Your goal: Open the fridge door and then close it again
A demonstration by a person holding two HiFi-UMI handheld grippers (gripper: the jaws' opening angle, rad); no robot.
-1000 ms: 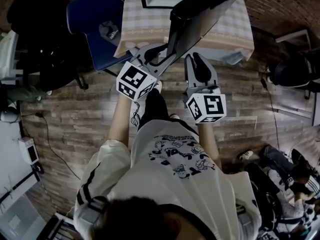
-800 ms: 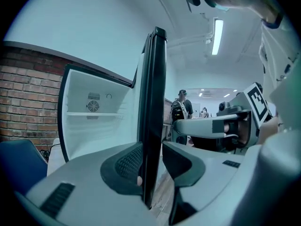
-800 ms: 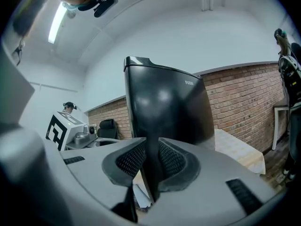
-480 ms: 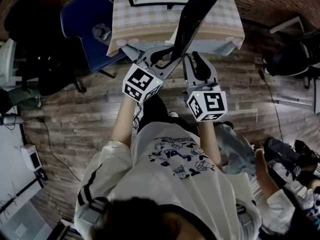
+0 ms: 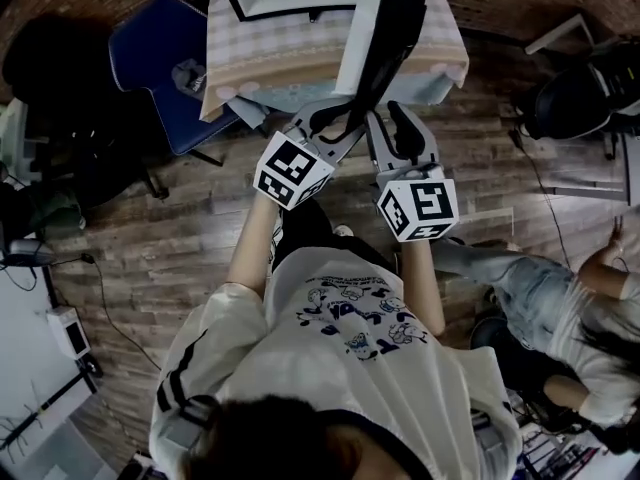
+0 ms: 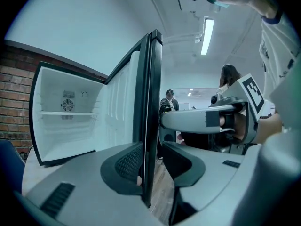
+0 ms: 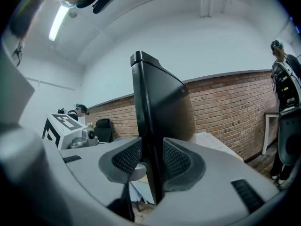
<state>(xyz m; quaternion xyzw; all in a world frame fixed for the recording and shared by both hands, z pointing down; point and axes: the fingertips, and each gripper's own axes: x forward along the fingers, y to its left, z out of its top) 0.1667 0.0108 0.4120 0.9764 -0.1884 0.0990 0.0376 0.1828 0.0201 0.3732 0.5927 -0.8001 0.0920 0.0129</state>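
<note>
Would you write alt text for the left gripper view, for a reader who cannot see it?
The left gripper has its jaws shut on the edge of the open fridge door, seen edge-on. Left of it the fridge shows a white inside with one shelf, against a brick wall; right of it the right gripper reaches the same door.

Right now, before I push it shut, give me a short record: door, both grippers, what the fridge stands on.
fridge door: open, standing wide of the cabinet
fridge: inside exposed, nothing seen on its shelf
left gripper: door edge between jaws; one pad against it, other pad's contact unclear
right gripper: both pads clamped on door edge
support: table with checked cloth
</note>
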